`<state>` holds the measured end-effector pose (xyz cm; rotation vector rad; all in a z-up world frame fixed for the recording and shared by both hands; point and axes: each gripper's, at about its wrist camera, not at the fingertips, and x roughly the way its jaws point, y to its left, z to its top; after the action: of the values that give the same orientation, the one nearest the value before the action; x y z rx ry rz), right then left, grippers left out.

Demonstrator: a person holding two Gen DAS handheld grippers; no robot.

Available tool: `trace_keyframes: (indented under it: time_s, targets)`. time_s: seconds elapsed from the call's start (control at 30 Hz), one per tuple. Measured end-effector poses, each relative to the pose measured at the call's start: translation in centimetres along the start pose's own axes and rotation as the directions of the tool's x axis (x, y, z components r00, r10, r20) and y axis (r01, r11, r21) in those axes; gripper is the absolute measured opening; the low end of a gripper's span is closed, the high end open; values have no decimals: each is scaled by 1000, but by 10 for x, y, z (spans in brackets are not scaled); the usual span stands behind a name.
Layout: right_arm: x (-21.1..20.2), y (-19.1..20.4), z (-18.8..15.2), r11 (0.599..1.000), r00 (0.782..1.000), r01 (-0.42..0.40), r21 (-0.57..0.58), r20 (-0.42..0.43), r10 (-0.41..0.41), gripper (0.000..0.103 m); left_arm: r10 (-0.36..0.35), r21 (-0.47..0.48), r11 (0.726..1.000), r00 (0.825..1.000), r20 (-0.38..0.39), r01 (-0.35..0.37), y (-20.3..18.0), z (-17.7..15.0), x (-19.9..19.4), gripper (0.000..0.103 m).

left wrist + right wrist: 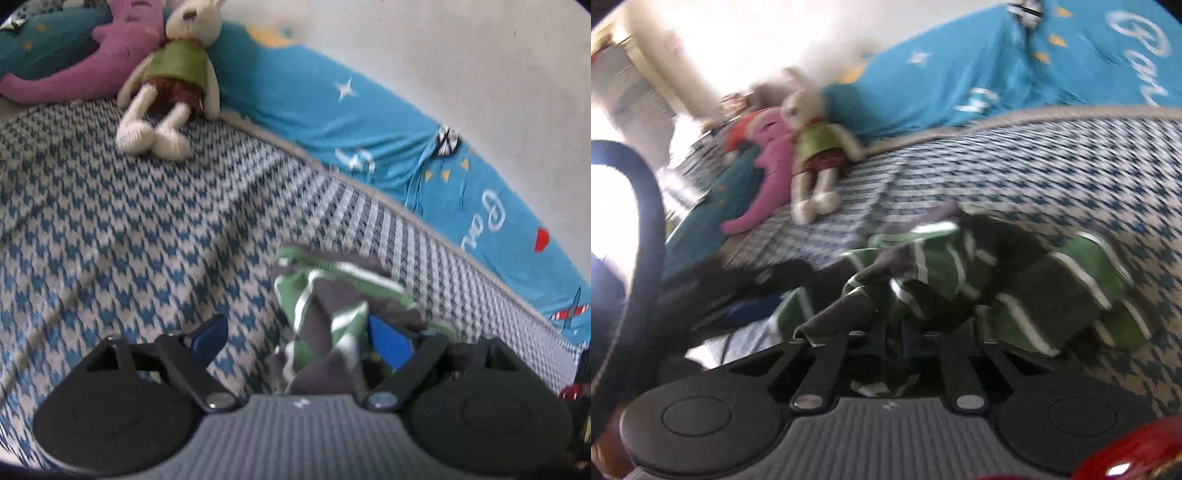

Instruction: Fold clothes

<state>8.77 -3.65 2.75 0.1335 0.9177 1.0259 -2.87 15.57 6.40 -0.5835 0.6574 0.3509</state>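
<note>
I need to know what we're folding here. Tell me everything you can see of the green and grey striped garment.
The green and grey striped garment is soft knit-looking cloth in green and dark grey blocks edged with thin white stripes. It lies crumpled and bunched, not yet folded, on the blue-and-white houndstooth bedspread. The right tongs are shut on its near edge; the left tongs stand open around another part.

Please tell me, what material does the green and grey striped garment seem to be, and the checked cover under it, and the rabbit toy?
The striped garment looks like soft matte knit jersey, probably cotton: it crumples in limp folds. The checked cover seems a thicker woven or knitted fabric with a houndstooth pattern and no shine. The rabbit toy looks like cream plush or knit, slightly fuzzy, with a green cloth top. Blur leaves the weave uncertain.
</note>
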Motion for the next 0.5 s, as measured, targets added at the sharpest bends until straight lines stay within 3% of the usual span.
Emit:
trace_keyframes:
  time_s: [0.13,0.23,0.3,0.37,0.43,0.5]
  targets:
    - [5,17,-9,994,999,-30,-105,-37,26,11,-31,33,999,999,8,31,-4,1,-4,93]
    - [5,22,-12,988,998,-16,-156,-55,7,13,-52,64,996,997,-49,55,-8,-3,4,93]
    - [3,24,-12,982,998,0,-186,-60,-11,15,-18,80,996,997,-78,24,-8,-5,11,93]
    - [-3,23,-10,978,998,21,-205,-61,-34,19,33,94,995,995,-96,-24,-5,-8,18,93]
    - [-14,20,-8,972,996,64,-225,-50,-77,29,73,101,993,991,-114,-61,-2,-9,24,93]
    - [-23,13,-5,970,993,112,-218,-16,-119,40,69,83,995,990,-125,-59,4,-8,24,94]
